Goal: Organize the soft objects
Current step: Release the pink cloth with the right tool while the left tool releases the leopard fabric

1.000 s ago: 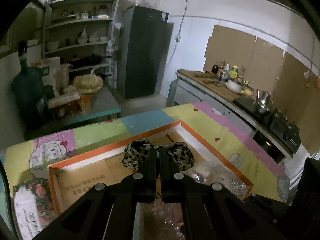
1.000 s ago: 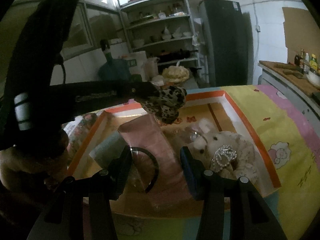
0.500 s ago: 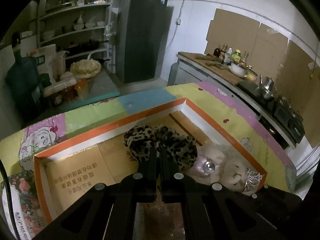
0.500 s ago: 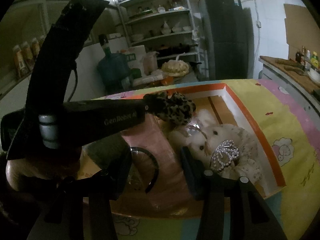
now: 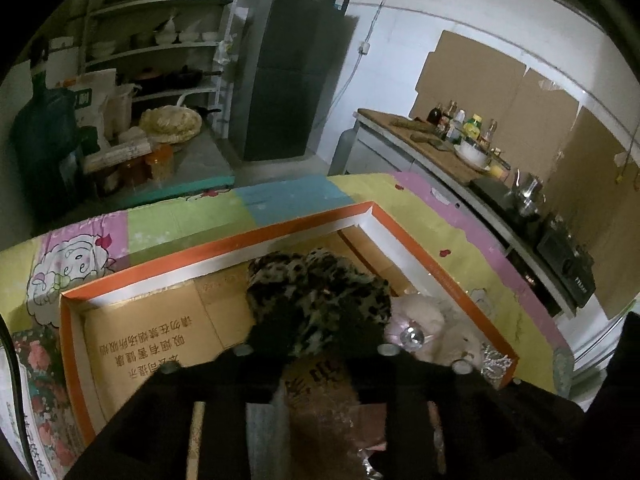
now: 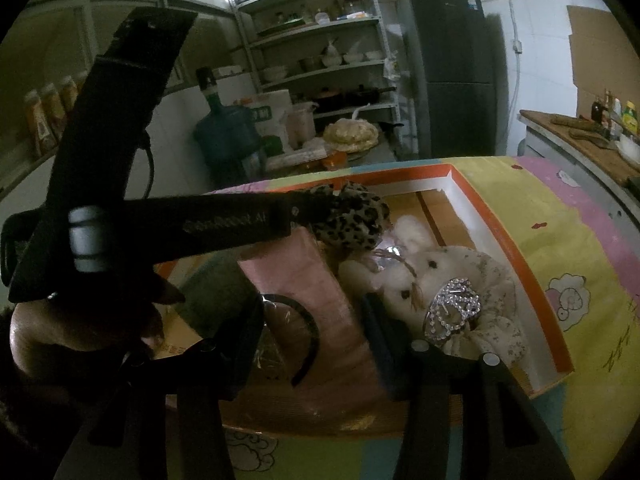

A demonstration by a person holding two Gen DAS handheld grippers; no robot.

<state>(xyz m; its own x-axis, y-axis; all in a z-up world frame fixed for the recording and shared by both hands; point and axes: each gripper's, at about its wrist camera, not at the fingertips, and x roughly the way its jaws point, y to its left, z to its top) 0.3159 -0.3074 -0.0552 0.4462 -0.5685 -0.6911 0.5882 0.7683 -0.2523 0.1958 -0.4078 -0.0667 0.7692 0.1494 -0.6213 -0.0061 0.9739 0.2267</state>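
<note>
A leopard-print scrunchie lies between the fingers of my left gripper, which now stands open inside the orange-rimmed cardboard box. In the right wrist view the scrunchie sits at the left gripper's tip, above a pink cloth and beside a white plush rabbit with a rhinestone ornament. My right gripper is open and empty over the box's near side, above a black hairband. The rabbit also shows in the left wrist view.
The box rests on a patchwork cartoon tablecloth. A grey-green cloth lies in the box's left part. A floral packet lies left of the box. Shelves, a water jug, a fridge and a kitchen counter stand behind.
My left gripper has lowered the scrunchie into the box next to the rabbit and its fingers have spread apart from shut. The right gripper has stayed open, almost still.
</note>
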